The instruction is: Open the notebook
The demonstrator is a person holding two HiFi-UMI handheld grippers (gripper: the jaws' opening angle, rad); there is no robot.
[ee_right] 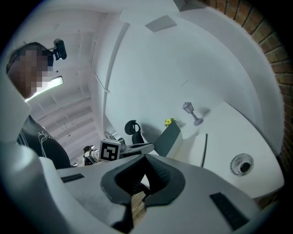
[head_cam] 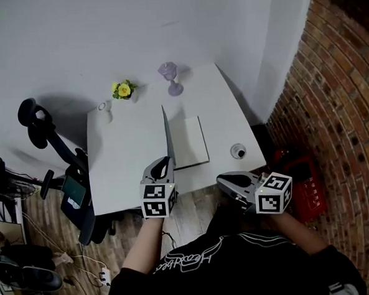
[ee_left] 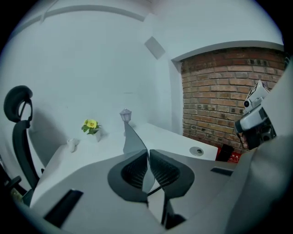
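The notebook lies on the white table (head_cam: 122, 154), and its grey cover (head_cam: 166, 129) stands lifted almost upright over the white pages (head_cam: 188, 142). My left gripper (head_cam: 166, 161) is at the near edge of the table, shut on the cover's near corner. In the left gripper view the thin cover (ee_left: 132, 139) runs up from between the closed pads of the left gripper (ee_left: 148, 157). My right gripper (head_cam: 224, 182) hovers off the table's near edge, to the right of the notebook. Seen from its own camera, the right gripper (ee_right: 145, 176) is shut on nothing, and the raised cover (ee_right: 168, 138) is ahead.
A purple goblet-shaped ornament (head_cam: 169, 78), a small pot of yellow flowers (head_cam: 124, 89) and a small white object (head_cam: 104, 107) stand along the far edge. A round cable grommet (head_cam: 238, 151) sits near the right corner. An office chair (head_cam: 53, 145) is at the left, a brick wall (head_cam: 337, 103) at the right.
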